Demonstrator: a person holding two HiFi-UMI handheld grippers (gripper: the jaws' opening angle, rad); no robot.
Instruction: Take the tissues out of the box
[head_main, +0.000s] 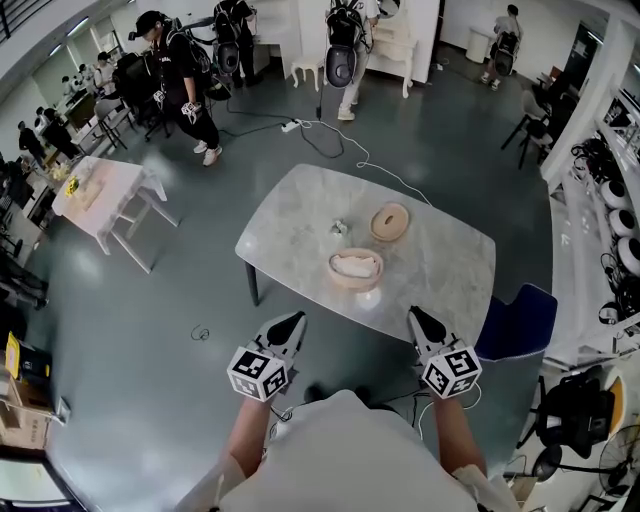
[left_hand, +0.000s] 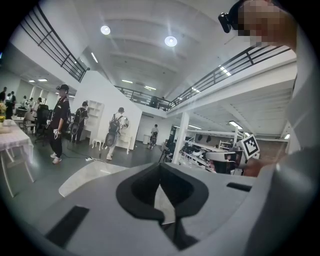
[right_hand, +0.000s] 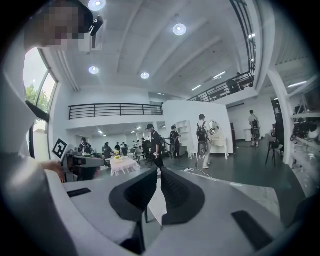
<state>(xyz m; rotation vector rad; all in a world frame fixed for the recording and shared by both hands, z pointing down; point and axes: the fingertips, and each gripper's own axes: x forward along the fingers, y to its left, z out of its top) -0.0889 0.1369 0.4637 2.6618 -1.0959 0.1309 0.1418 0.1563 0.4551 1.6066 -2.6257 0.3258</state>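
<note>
A round, pale wooden tissue box (head_main: 356, 269) stands open near the front of the marble table (head_main: 450, 260), with white tissue showing inside. Its round lid (head_main: 390, 221) lies just behind it, and a small crumpled piece (head_main: 339, 227) rests to the lid's left. Both grippers hover short of the table's near edge, pointing toward it. My left gripper (head_main: 297, 319) (left_hand: 160, 167) is shut with nothing in it. My right gripper (head_main: 412, 314) (right_hand: 159, 171) is also shut and holds nothing. The box does not show in either gripper view.
A blue chair (head_main: 515, 322) stands at the table's right front corner. A white side table (head_main: 100, 190) is off to the left. A cable (head_main: 335, 140) trails over the floor behind the table. Several people (head_main: 185, 75) stand at the back, and equipment shelves (head_main: 615, 200) line the right.
</note>
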